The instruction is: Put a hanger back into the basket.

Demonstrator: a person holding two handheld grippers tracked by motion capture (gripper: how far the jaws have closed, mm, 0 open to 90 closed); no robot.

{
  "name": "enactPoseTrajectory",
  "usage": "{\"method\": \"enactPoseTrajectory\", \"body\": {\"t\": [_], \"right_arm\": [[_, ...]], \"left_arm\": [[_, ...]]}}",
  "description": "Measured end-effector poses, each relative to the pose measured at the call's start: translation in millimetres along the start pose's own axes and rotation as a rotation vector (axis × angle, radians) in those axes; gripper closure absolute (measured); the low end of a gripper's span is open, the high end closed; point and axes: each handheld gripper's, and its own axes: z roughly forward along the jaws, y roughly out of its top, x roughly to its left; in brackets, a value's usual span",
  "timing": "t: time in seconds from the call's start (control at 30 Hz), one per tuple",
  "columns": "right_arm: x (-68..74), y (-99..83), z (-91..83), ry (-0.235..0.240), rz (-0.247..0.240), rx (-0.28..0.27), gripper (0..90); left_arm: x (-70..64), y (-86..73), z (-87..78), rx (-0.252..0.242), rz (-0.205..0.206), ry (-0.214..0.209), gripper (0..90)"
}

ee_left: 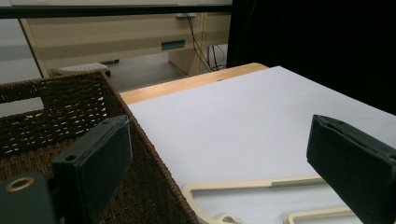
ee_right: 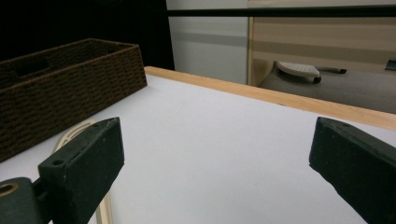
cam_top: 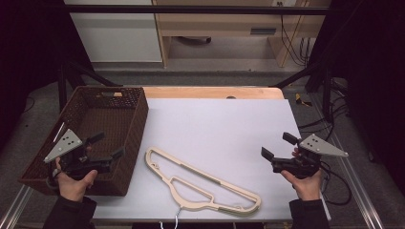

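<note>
The white table (cam_top: 219, 124) took up the middle of the high view, its pale wooden far edge (cam_top: 210, 92) running along at twelve o'clock. The next largest thing, a dark brown woven basket (cam_top: 136, 119), sat on the table's left side at about nine o'clock from the centre, its long side lying from near to far and nothing to be seen inside it. Just right of the basket, at about six o'clock from the table's centre, a cream-coloured hanger-like frame (cam_top: 191, 177) lay flat on the white surface, stretched slantwise from its end near the basket's near corner toward five o'clock, close to the basket but apart from it. The left gripper (cam_top: 106, 145) was held in a hand at eight o'clock, hovering over the basket's near right part; its jaws stood wide apart with nothing between them, and in the left gripper view the basket rim (ee_left: 140, 140) and a part of the frame (ee_left: 243, 185) showed between them. The right gripper (cam_top: 276, 146) was held at four o'clock, over bare table well right of the frame, its jaws likewise spread wide and empty, pointing toward ten o'clock; in the right gripper view the basket (ee_right: 70, 88) lay beyond them.
</note>
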Motion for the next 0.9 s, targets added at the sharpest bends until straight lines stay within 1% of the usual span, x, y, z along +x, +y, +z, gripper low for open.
{"method": "enactPoseTrajectory", "body": {"t": [0.17, 0.23, 0.43, 0.57, 0.67, 0.7, 0.8, 0.83, 0.87, 0.9], "right_arm": [[4.4, 2.4, 0.5, 0.013, -0.028, 0.044, 4.8], [9.4, 4.2, 2.3, 0.015, -0.046, 0.059, 4.9], [28.9, 9.1, 9.6, 0.06, -0.11, 0.138, 7.4], [44.5, 9.7, 14.7, 0.109, -0.139, 0.218, 9.6], [55.6, 7.0, 20.7, 0.143, -0.167, 0.293, 11.1], [59.3, 5.5, 22.8, 0.152, -0.175, 0.321, 12.0], [70.4, 0.0, 27.9, 0.187, -0.197, 0.38, 15.8], [77.8, -4.2, 31.0, 0.214, -0.215, 0.422, 18.1], [77.8, -4.2, 31.0, 0.214, -0.215, 0.422, 18.1], [85.0, -9.2, 34.4, 0.239, -0.236, 0.456, 20.4]], "left_arm": [[-0.5, -0.8, 0.5, 0.008, 0.007, 0.001, 6.5], [-0.6, -0.7, 0.4, 0.009, 0.011, 0.003, 6.4], [-1.0, -0.8, 0.9, 0.017, 0.021, -0.004, 6.4], [-0.2, -1.0, 0.6, 0.021, 0.02, 0.0, 6.4], [-0.2, -0.5, 0.2, 0.023, 0.021, 0.003, 6.4], [-0.4, -0.5, 0.1, 0.024, 0.022, 0.004, 6.4], [-1.3, -0.7, 0.7, 0.029, 0.027, 0.005, 6.4], [-1.7, -0.7, 1.1, 0.03, 0.029, 0.005, 6.4], [-2.1, -0.8, 1.4, 0.032, 0.03, 0.004, 6.4], [-2.4, -0.7, 1.6, 0.034, 0.033, 0.004, 6.4]]}}
